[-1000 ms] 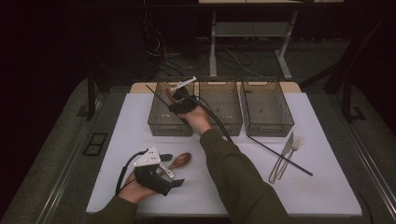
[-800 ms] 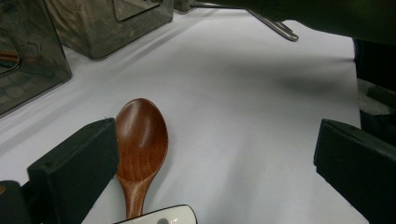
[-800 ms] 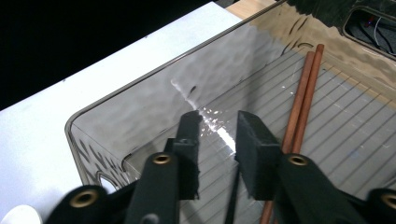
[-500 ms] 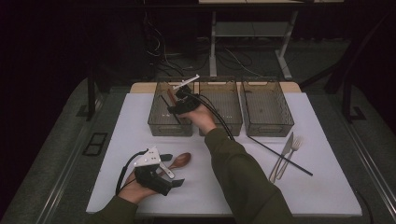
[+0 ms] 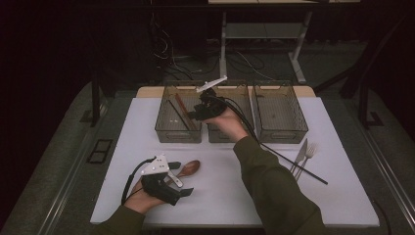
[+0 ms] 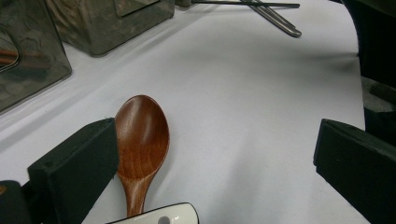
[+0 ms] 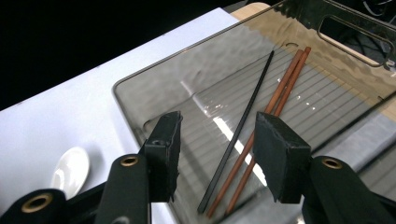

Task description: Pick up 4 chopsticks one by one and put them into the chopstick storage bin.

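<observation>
My right gripper [image 5: 195,114] [image 7: 219,140] hovers over the right side of the left smoky bin [image 5: 166,131] [image 7: 154,93]. Its jaws have just been opening and hold nothing. Below them, on the bin's floor, lie a black chopstick [image 7: 240,128] [image 5: 174,111] and two red-brown chopsticks [image 7: 273,109] [image 5: 184,109]. Near the front left of the mat my left gripper [image 5: 180,179] [image 6: 215,158] rests open. A wooden spoon [image 5: 189,168] [image 6: 140,135] lies between its jaws, its bowl beside the left one. A white spoon [image 6: 159,215] [image 7: 70,175] sits under that gripper.
Two more smoky bins, a middle one [image 5: 234,133] and a right one [image 5: 280,132], stand at the back of the white mat [image 5: 225,186]. A knife and fork [image 5: 304,154] and a long black chopstick [image 5: 293,165] lie at the right.
The right gripper has risen and drawn back to the right from over the left bin, and its jaws have opened. The black chopstick now lies in that bin. The left gripper has stayed put.
</observation>
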Demonstrator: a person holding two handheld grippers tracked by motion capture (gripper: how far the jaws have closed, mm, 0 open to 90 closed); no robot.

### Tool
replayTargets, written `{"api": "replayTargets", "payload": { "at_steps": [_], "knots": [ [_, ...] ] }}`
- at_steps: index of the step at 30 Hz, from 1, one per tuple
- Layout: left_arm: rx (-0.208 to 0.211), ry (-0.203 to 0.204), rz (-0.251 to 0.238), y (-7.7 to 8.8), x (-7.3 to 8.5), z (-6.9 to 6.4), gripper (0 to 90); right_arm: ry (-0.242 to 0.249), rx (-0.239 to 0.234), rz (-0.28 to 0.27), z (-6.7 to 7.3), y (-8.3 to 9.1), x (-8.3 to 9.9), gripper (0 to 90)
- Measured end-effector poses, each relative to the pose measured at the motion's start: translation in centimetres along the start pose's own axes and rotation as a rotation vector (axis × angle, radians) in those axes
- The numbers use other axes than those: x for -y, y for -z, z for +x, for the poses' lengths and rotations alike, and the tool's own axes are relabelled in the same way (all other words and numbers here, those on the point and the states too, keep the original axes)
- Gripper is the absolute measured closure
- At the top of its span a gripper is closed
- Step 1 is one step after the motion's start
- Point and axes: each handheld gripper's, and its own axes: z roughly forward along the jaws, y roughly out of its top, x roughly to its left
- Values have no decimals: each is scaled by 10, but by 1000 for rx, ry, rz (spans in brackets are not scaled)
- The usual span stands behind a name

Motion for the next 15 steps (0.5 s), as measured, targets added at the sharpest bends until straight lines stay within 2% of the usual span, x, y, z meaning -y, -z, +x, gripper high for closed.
{"api": "replayTargets", "payload": {
  "at_steps": [15],
  "knots": [
    [-7,5,7,-1,0,0,0,49,-37,-20,-2,58,25,478]
  ]
}}
